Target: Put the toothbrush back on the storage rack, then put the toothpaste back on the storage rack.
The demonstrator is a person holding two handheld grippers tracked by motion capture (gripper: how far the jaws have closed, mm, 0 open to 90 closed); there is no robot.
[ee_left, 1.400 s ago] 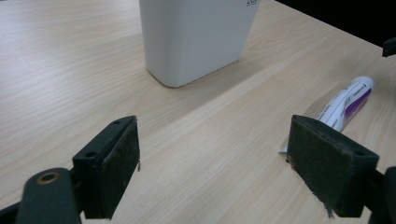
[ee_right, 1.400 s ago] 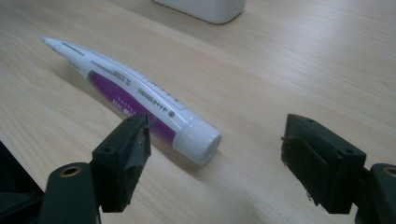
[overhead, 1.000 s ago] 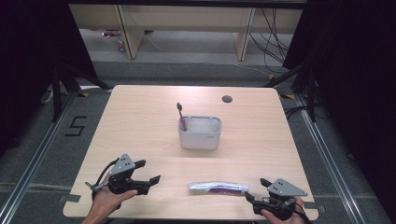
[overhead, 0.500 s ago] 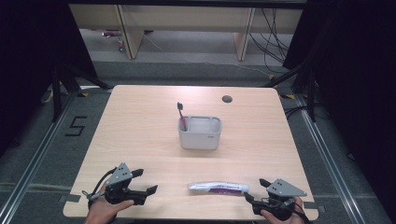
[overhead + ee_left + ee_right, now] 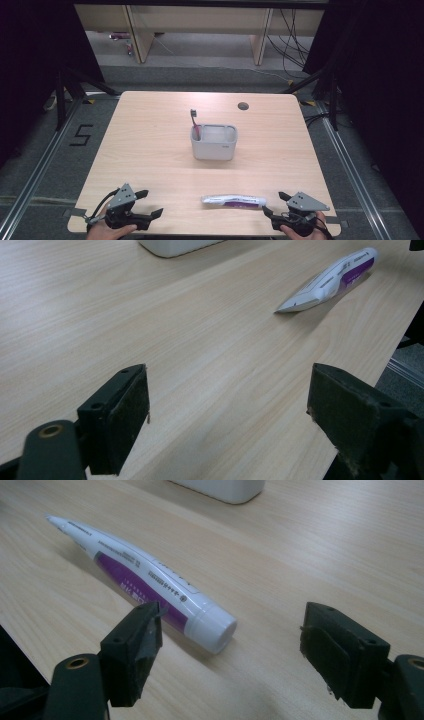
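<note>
Where the wooden surface point(image 5: 150, 150) nears its front edge, a white tube point(image 5: 234, 201) with a purple label lies flat, its small print too blurred to read. Both the left tongs point(image 5: 150, 204) and right tongs point(image 5: 274, 204) gape empty. A "5" point(image 5: 81, 135) marks the floor.

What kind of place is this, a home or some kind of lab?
Probably a lab or recording space: a bare wooden table inside floor rails, loose cables behind, and black curtains at the sides.
</note>
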